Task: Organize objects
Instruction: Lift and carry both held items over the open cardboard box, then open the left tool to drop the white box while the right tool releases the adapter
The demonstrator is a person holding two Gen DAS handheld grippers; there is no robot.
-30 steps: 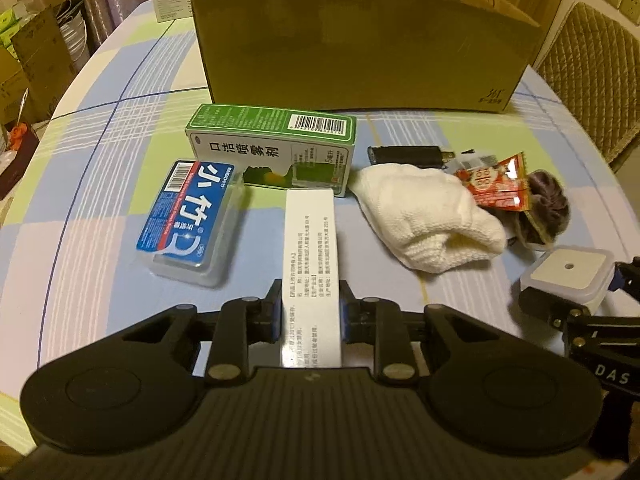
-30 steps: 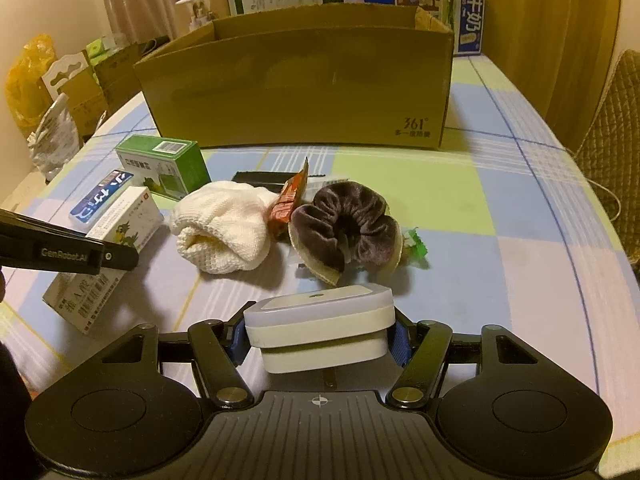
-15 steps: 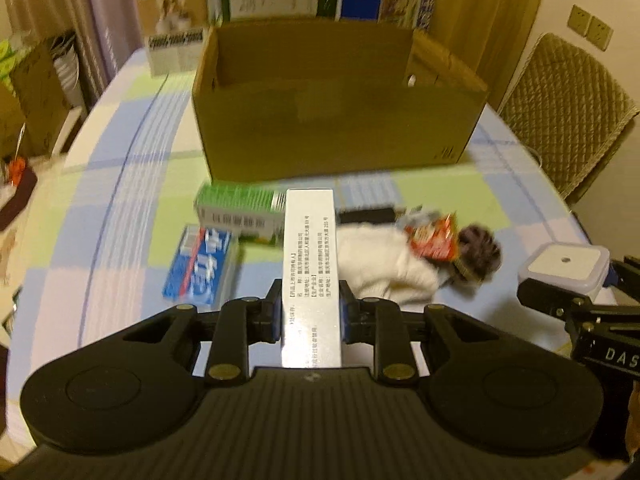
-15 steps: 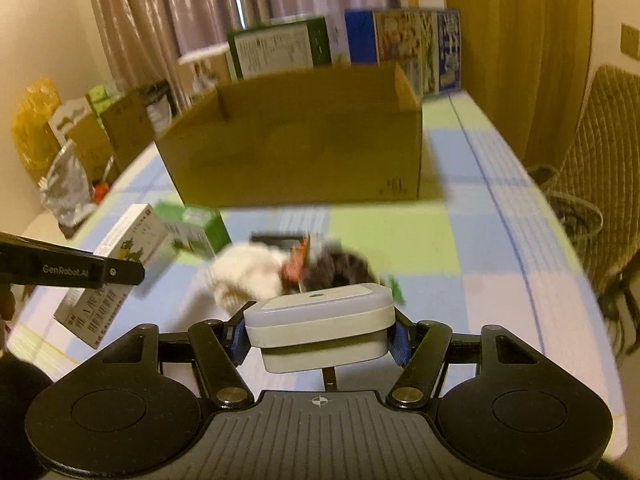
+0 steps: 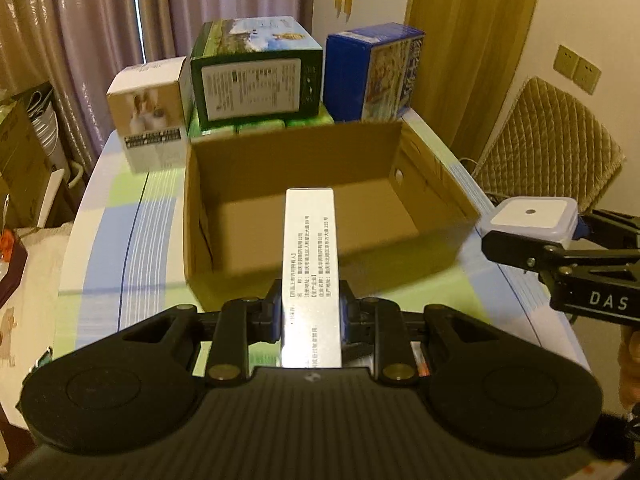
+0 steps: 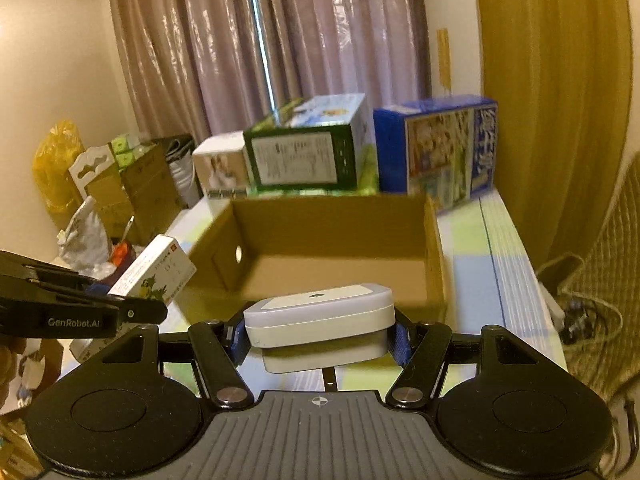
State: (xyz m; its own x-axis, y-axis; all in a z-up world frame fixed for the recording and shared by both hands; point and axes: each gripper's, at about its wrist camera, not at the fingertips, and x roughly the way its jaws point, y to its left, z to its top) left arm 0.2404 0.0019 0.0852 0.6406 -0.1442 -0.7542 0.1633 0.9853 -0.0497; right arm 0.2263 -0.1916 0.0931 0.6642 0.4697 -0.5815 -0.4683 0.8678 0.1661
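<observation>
Cardboard box (image 5: 320,216): empty, open, just ahead.
L gripper (image 5: 310,312): clamped on white medicine carton (image 5: 310,248).
R gripper (image 6: 320,336): clamped on white adapter (image 6: 320,316).
Risk: early release drops items short of box.

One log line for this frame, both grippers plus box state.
left gripper: shut on white carton | right gripper: shut on white square case | cardboard box: open, looks empty
</observation>
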